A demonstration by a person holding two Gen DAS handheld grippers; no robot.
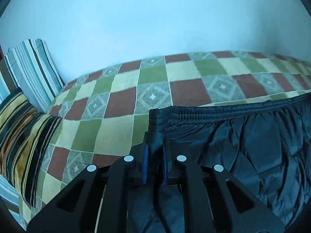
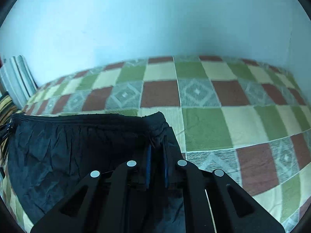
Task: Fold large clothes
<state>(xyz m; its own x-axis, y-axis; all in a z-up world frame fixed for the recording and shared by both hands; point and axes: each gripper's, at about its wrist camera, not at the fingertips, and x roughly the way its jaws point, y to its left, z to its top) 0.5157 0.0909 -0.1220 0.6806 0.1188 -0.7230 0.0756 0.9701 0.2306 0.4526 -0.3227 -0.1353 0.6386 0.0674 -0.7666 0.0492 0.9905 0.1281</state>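
Bed carries dark trousers, waistband toward its far edge. Fabric judged thin, light, limp, slightly slippery; waistband corners are the firmest hold. Left gripper fingers nearly closed, pinching the left corner; right gripper likewise pinching the right corner.

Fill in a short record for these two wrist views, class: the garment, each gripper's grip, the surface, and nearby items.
garment: dark navy crinkled trousers with an elastic waistband
left gripper: shut on the waistband's left corner
right gripper: shut on the waistband's right corner
surface: green, cream and red-brown checked bed cover
nearby: yellow-and-black striped pillow; blue-and-white striped cushion against the pale blue wall
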